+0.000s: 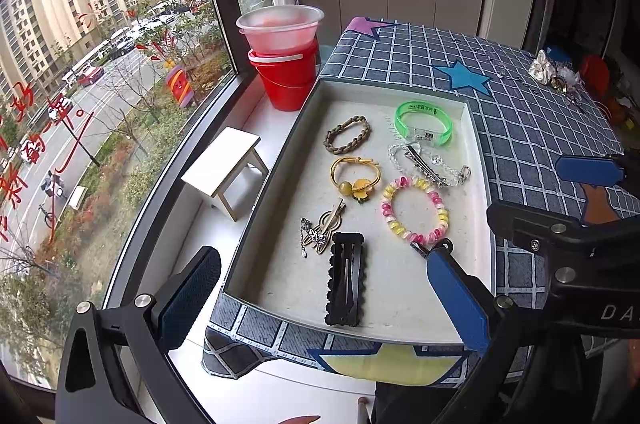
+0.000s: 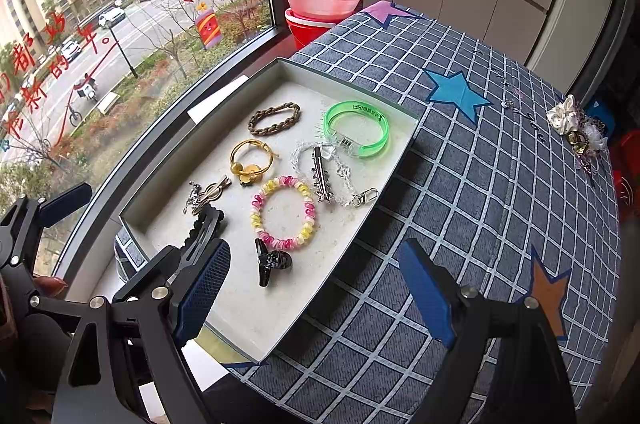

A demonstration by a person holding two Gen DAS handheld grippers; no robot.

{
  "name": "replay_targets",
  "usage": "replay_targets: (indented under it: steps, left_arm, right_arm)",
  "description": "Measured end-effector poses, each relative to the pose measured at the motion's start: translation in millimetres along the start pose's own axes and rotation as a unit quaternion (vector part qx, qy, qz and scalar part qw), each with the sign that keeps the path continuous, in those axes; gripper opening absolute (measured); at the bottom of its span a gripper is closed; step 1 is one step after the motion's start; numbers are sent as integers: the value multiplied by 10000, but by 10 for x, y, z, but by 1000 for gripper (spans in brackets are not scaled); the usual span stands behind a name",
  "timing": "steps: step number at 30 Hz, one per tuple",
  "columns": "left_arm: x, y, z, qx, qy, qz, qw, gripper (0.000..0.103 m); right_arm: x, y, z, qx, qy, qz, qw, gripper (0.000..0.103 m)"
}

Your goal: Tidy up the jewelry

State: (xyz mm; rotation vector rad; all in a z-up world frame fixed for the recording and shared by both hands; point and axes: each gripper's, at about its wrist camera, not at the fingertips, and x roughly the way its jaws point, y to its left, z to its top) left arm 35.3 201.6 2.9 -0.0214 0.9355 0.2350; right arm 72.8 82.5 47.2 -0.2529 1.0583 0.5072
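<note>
A shallow white tray (image 1: 478,160) (image 2: 404,144) on the checked tablecloth holds several pieces: a green bangle (image 1: 424,124) (image 2: 357,129), a brown braided band (image 1: 347,135), a yellow hair tie (image 1: 354,176), a pink-yellow spiral band (image 1: 414,210) (image 2: 283,212), a clear chain with a silver clip (image 1: 428,166), a black snap clip (image 1: 346,278) and a small black claw clip (image 2: 272,264). My left gripper (image 1: 324,288) is open and empty over the tray's near end. My right gripper (image 2: 316,288) is open and empty above the tray's near right edge.
A loose pile of jewelry and scrunchies (image 1: 556,76) (image 2: 578,128) lies at the table's far right. A red bucket with a plastic bowl (image 1: 284,60) and a small white stool (image 1: 226,172) stand on the window sill to the left.
</note>
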Motion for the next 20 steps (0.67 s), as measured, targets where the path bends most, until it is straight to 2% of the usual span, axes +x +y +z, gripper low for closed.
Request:
replay_targets:
  steps: [20]
  left_arm:
    - [58,14,-26,-49,90,-66,9999,103]
  right_arm:
    - [29,58,-35,-18,42,46,10000,88]
